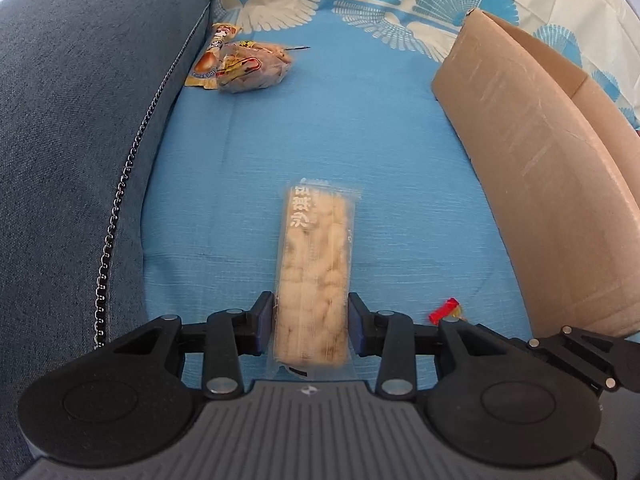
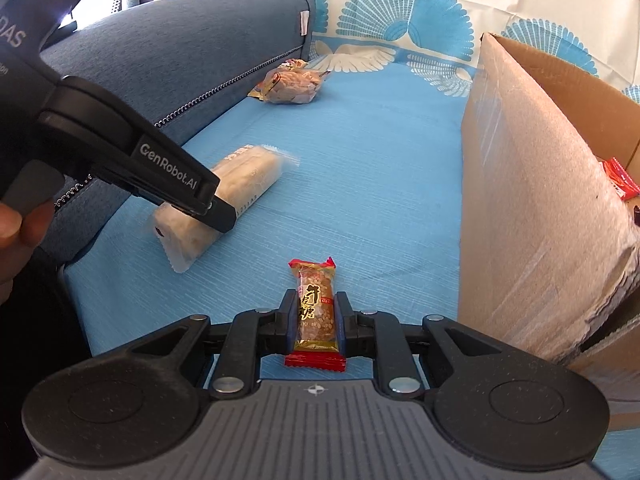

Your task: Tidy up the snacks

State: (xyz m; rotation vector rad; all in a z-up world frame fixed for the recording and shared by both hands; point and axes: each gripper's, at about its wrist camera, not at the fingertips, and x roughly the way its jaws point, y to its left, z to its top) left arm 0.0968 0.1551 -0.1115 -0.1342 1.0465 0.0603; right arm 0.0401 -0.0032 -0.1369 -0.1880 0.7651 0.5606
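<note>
Snacks lie scattered on the blue sofa cover point(image 1: 360, 140). My left tongs point(image 1: 310, 326) straddle the long cracker pack point(image 1: 316, 268), which rests flat on the cover; the pads sit just beside its sides, and I cannot tell whether they press it. My right tongs point(image 2: 316, 322) are clamped on the small peanut candy point(image 2: 316, 312), its red ends poking out front and back. Two more wrapped snacks point(image 1: 240, 66) sit far back by the grey cushion point(image 1: 88, 120). To my right stands the cardboard box point(image 2: 532, 200), a red packet point(image 2: 620, 182) inside.
</note>
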